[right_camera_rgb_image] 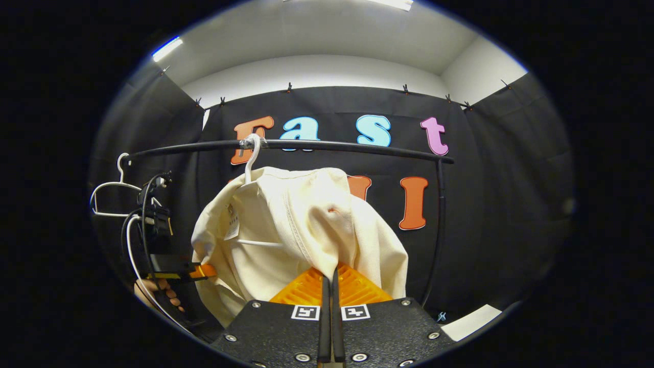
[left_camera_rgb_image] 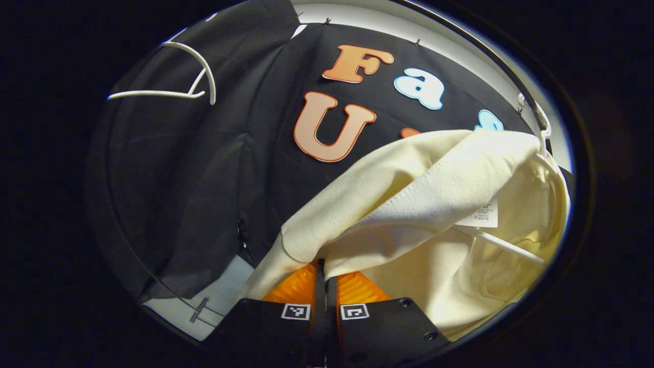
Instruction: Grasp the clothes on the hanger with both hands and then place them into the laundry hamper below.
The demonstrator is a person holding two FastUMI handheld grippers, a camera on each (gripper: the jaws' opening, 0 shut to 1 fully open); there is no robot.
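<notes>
While the cream garment (right_camera_rgb_image: 301, 225) hangs on its white hanger (right_camera_rgb_image: 251, 153) from the black rail (right_camera_rgb_image: 347, 146), both grippers have hold of it. In the right gripper view, the right gripper (right_camera_rgb_image: 329, 278) has its fingers pressed together with a fold of the cloth's near, lower edge pinched between them. In the left gripper view, the left gripper (left_camera_rgb_image: 324, 276) is likewise closed on a fold at the garment's (left_camera_rgb_image: 409, 204) left side; that same gripper shows at the far left of the right gripper view, touching the cloth's left edge, with a hand (right_camera_rgb_image: 153, 296) below it. A second, bare hanger (right_camera_rgb_image: 110, 197) hangs at the rail's left end.

By my judgement the grasping step is done and the lift-off is due. The next move calls for drawing the cloth off the hanger's arms, both grippers moving together, then lowering it toward the hamper, which I cannot see here. The collar could snag on the hanger.
</notes>
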